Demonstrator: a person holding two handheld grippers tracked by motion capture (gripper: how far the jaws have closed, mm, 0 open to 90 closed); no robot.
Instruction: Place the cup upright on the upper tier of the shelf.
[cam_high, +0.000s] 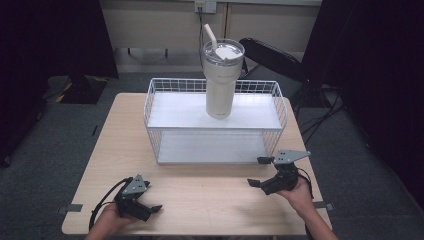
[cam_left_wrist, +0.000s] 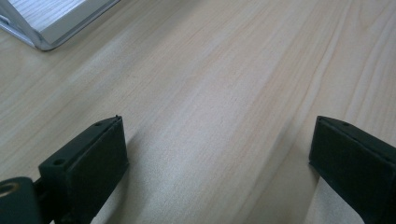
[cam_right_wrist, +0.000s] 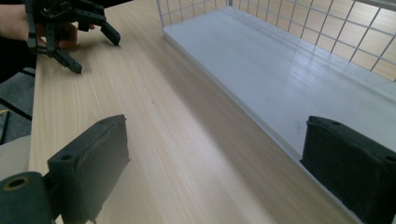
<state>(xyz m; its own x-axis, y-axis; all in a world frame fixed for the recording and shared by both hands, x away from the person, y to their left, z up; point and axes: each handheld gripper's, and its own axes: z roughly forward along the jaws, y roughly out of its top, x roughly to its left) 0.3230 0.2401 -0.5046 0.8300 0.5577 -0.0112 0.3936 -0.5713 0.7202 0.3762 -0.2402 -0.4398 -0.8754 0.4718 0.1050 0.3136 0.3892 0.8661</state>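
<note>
Left gripper (cam_high: 150, 206) low at the near-left counter (cam_high: 200, 200) edge, jaws spread wide, nothing between them; the left gripper view has bare wood grain under the jaws and a corner of the wire rack (cam_left_wrist: 44, 28) top left. Right gripper (cam_high: 260, 172) at near right, just in front of the rack's lower shelf (cam_high: 210, 147), jaws wide apart and empty, pointing left along the rack front. Cream tumbler (cam_high: 221, 82) with lid and straw (cam_high: 210, 36) stands upright on the upper shelf (cam_high: 175, 110), right of centre, well apart from both grippers. Right jaw tip may overlap the shelf edge; hard to tell.
</note>
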